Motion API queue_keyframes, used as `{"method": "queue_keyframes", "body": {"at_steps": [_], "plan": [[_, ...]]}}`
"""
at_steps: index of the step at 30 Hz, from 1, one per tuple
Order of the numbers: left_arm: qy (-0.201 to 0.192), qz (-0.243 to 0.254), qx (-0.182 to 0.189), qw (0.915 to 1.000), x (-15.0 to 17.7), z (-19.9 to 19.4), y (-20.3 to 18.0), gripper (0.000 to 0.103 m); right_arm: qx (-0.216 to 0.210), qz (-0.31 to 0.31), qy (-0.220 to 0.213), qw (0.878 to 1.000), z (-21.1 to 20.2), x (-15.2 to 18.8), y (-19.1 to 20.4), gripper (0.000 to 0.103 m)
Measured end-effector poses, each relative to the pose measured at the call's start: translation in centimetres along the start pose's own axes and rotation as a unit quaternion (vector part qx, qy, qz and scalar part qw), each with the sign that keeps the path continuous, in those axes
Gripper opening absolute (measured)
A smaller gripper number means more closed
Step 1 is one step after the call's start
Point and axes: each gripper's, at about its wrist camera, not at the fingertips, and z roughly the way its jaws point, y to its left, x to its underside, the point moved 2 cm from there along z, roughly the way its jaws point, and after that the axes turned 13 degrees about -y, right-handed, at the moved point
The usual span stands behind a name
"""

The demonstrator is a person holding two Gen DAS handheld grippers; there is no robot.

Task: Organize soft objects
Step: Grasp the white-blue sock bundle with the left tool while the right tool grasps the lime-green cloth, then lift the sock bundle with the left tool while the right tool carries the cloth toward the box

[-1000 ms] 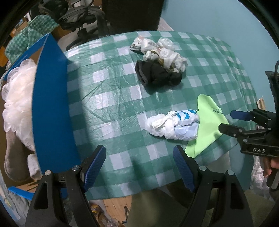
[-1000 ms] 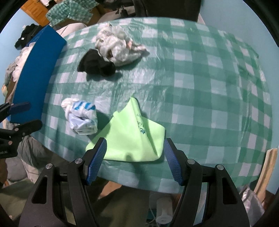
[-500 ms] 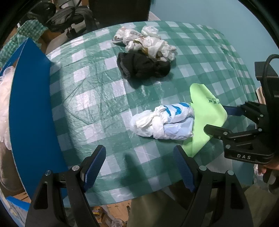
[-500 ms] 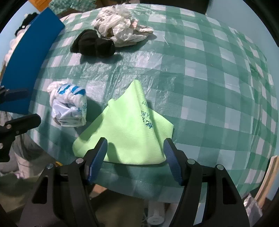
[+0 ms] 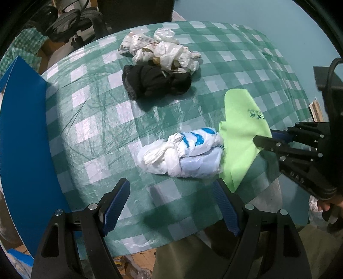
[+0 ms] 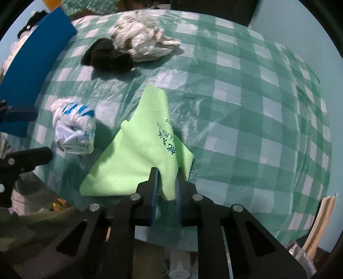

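Note:
A light green cloth (image 6: 139, 148) lies near the front edge of the green checked table (image 6: 246, 111). My right gripper (image 6: 167, 179) is shut on its near fold and bunches it up; the cloth also shows in the left wrist view (image 5: 240, 133), with the right gripper (image 5: 264, 138) on it. A knotted white and blue plastic bag (image 5: 182, 153) lies just left of the cloth. My left gripper (image 5: 171, 206) is open and empty, just in front of that bag. A black cloth bundle (image 5: 154, 80) and a crumpled white plastic bag (image 5: 163, 51) lie farther back.
A blue board (image 5: 23, 137) stands along the table's left side, with white fluffy material (image 6: 12, 49) behind it. A dark chair (image 5: 70, 19) stands beyond the far edge. A teal wall (image 5: 257, 15) rises behind the table.
My right gripper has closed on the green cloth, which was lying flat between open fingers before. My left gripper has moved closer to the white and blue bag.

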Motion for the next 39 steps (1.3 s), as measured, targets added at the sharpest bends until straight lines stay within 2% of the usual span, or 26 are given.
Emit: {"method": "queue_keyframes", "body": {"at_steps": [8, 10, 13, 20, 23, 25, 26, 31, 39], "plan": [[0.001, 0.003, 0.007, 1.0000, -1.2, 1.2, -1.4, 0.082, -0.007, 0.043, -0.025, 0.999, -1.6, -0.7, -3.7, 0.011], [0.006, 0.008, 0.008, 0.9999, -1.5, 1.8, -2.0, 0.087, -0.008, 0.046, -0.027, 0.999, -1.7, -1.0, -4.2, 0.011], [0.008, 0.016, 0.005, 0.9998, -1.8, 2.5, -2.5, 0.088, -0.009, 0.047, -0.030, 0.998, -1.6, -1.2, -4.8, 0.011], [0.017, 0.043, -0.017, 0.9988, -2.5, 4.6, -4.1, 0.087, -0.018, 0.044, -0.040, 0.998, -1.8, -1.7, -3.5, 0.011], [0.021, 0.049, -0.026, 0.9983, -2.5, 5.1, -4.2, 0.078, -0.020, 0.045, -0.045, 0.998, -2.3, -1.8, -3.6, 0.011], [0.026, 0.051, -0.028, 0.9980, -2.3, 5.2, -3.9, 0.058, -0.022, 0.045, -0.048, 0.998, -2.5, -2.0, -3.6, 0.011], [0.028, 0.052, -0.030, 0.9978, -2.2, 5.5, -3.9, 0.054, -0.023, 0.045, -0.049, 0.998, -2.7, -2.0, -3.7, 0.011], [0.009, 0.034, -0.033, 0.9988, -1.5, 4.6, -3.1, 0.049, -0.025, 0.039, -0.056, 0.997, -3.7, -2.4, -3.7, 0.011], [-0.016, 0.009, -0.044, 0.9989, -1.0, 1.7, -0.9, 0.048, -0.027, 0.028, -0.072, 0.997, -5.2, -3.8, -2.9, 0.011]]}}
